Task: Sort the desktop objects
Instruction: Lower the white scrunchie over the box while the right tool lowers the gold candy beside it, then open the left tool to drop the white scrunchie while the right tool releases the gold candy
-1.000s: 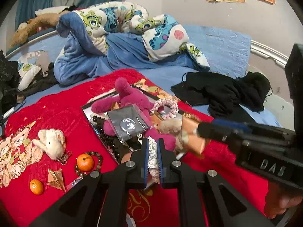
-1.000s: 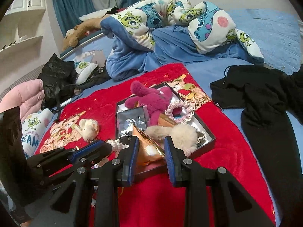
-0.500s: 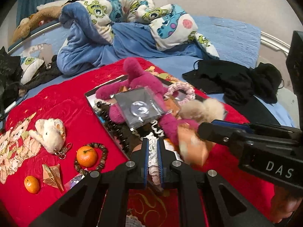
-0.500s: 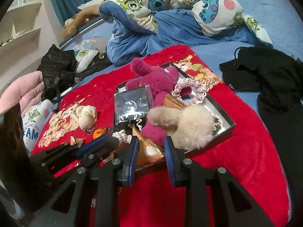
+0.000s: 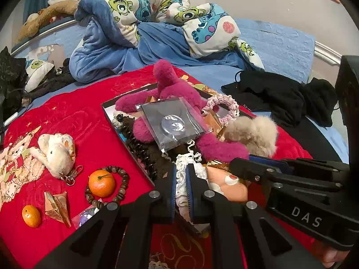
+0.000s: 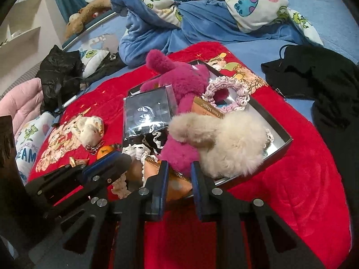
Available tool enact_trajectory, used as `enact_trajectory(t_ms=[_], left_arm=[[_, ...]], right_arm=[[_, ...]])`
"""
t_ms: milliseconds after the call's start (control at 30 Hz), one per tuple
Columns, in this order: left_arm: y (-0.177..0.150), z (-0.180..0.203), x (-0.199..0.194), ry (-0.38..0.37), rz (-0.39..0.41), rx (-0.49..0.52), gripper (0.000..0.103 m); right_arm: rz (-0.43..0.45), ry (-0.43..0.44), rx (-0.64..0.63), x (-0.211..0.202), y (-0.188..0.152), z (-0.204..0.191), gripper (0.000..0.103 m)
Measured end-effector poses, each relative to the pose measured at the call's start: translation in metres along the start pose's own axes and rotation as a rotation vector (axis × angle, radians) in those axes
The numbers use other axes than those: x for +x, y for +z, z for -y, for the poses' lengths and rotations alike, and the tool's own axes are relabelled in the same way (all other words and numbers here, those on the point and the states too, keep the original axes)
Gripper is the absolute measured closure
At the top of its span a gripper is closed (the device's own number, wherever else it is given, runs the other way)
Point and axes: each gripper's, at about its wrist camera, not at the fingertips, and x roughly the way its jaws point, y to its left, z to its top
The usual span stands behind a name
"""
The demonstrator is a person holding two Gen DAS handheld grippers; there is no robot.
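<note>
Two grippers over the black box [image 6: 278, 144]: left gripper [image 5: 181, 179] clamped on white lace trim [image 5: 180, 186], right gripper [image 6: 178, 174] fingers apart around an orange packet [image 6: 177, 185], both at the near edge.

Red blanket [image 5: 78, 121] looked soft, velvety cloth with embroidered print. Pink plush toy [image 5: 175, 89] and beige fluffy toy [image 6: 233, 143] were long-pile fur. Plastic sleeve [image 5: 172, 123] was clear, glossy. Box [image 6: 278, 144] had matt dark walls, shiny silver inside. Lace trim [image 5: 181, 179] was white, rough cloth. Bead bracelet [image 5: 122, 187] looked wooden. Both oranges [image 5: 102, 182] were dimpled, slightly shiny. Gripper [image 6: 178, 179] was matt black plastic with metal screws.
</note>
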Motion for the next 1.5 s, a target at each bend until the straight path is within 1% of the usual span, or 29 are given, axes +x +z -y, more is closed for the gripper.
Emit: enact_trajectory(t_ms=[200,333,533,667,700,767,800,833,867,933,967,1000,1033,1067,1100,1133,1233,1300,1367,1433,1500], left_arm=[[-0.001,0.001,0.0,-0.001,0.0,-0.002,0.094],[-0.002,0.003,-0.002,0.014,0.001,0.026,0.094],[-0.002,0.005,-0.004,0.024,0.008,0.04,0.094],[0.001,0.005,-0.008,0.024,0.016,0.034,0.094],[0.002,0.004,-0.009,0.028,0.017,0.034,0.09],[0.004,0.004,-0.013,0.03,0.025,0.038,0.079],[0.004,0.004,-0.016,0.032,0.03,0.039,0.064],[0.006,0.003,-0.02,0.035,0.037,0.036,0.048],[0.008,0.001,-0.025,0.035,0.05,0.03,0.042],[0.011,-0.003,-0.035,0.029,0.075,0.014,0.019],[0.013,-0.005,-0.04,0.032,0.076,0.006,0.015],[0.015,-0.008,-0.044,0.034,0.075,-0.002,0.009],[0.017,-0.011,-0.049,0.038,0.08,-0.012,0.003],[0.019,-0.014,-0.055,0.051,0.087,-0.021,0.0],[0.02,-0.016,-0.061,0.068,0.098,-0.027,0.0],[0.021,-0.019,-0.066,0.088,0.108,-0.03,0.0],[0.023,-0.027,-0.083,0.174,0.099,-0.024,0.0],[0.022,-0.032,-0.1,0.256,0.115,0.002,0.0],[0.019,-0.036,-0.118,0.295,0.136,0.021,0.0],[0.015,-0.042,-0.137,0.314,0.149,0.035,0.0],[0.009,-0.048,-0.158,0.341,0.173,0.039,0.0]], right_arm=[[0.0,-0.004,0.011,0.0,-0.001,0.0,0.083],[0.003,-0.005,0.008,-0.002,-0.001,0.0,0.083],[0.011,-0.004,0.021,-0.004,0.001,0.002,0.083],[0.02,-0.007,0.029,-0.008,0.002,0.005,0.082],[0.025,-0.003,0.037,-0.01,0.002,0.007,0.082],[0.039,0.01,0.053,-0.014,0.004,0.01,0.08],[0.055,0.026,0.062,-0.018,0.005,0.012,0.08],[0.069,0.046,0.071,-0.022,0.006,0.013,0.08],[0.083,0.064,0.08,-0.025,0.007,0.014,0.08],[0.127,0.079,0.093,-0.037,0.01,0.016,0.074],[0.15,0.079,0.101,-0.043,0.012,0.016,0.071],[0.163,0.072,0.107,-0.048,0.013,0.016,0.063],[0.177,0.061,0.114,-0.052,0.015,0.016,0.045],[0.196,0.047,0.119,-0.058,0.017,0.016,0.032],[0.234,0.033,0.122,-0.065,0.018,0.015,0.009],[0.267,0.025,0.126,-0.071,0.019,0.015,0.0],[0.311,0.0,0.144,-0.089,0.023,0.012,0.0],[0.337,-0.005,0.144,-0.1,0.024,0.008,0.0],[0.355,0.006,0.128,-0.11,0.021,0.001,0.0],[0.375,0.016,0.095,-0.12,0.016,-0.01,0.0],[0.394,0.0,0.058,-0.129,0.008,-0.025,0.0]])
